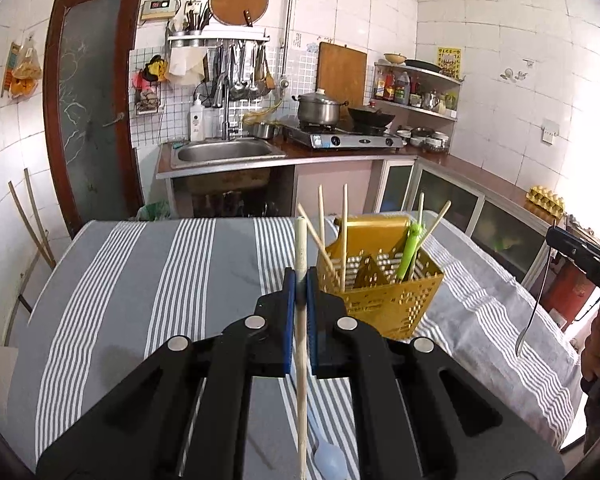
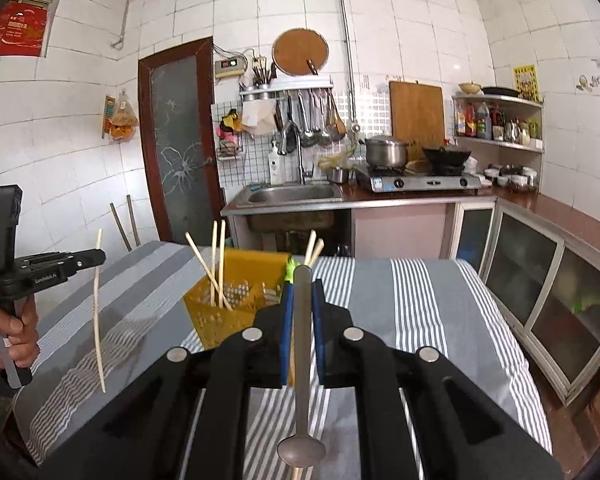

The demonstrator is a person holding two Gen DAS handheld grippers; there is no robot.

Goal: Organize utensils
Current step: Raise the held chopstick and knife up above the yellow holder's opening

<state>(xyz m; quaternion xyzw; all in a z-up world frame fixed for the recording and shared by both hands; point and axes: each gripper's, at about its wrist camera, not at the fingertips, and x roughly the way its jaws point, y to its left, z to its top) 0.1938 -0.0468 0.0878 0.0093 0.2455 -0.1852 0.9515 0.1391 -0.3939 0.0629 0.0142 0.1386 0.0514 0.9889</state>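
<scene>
Both clamped: left gripper [image 1: 300, 276] pinching a chopstick [image 1: 301, 360], right gripper [image 2: 303, 292] a metal spoon [image 2: 302, 446]. Yellow holder [image 1: 380, 304] at one o'clock on striped cloth [image 1: 140, 280]. Risk: long, thin handles pivoting, catching the rim, tipping it.

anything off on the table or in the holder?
One stray: a pale blue plastic spoon lies loose on the striped tablecloth, below the left gripper. In the yellow holder the chopsticks lean crossed at mixed angles rather than bundled. Nothing looks spilled or broken.
</scene>
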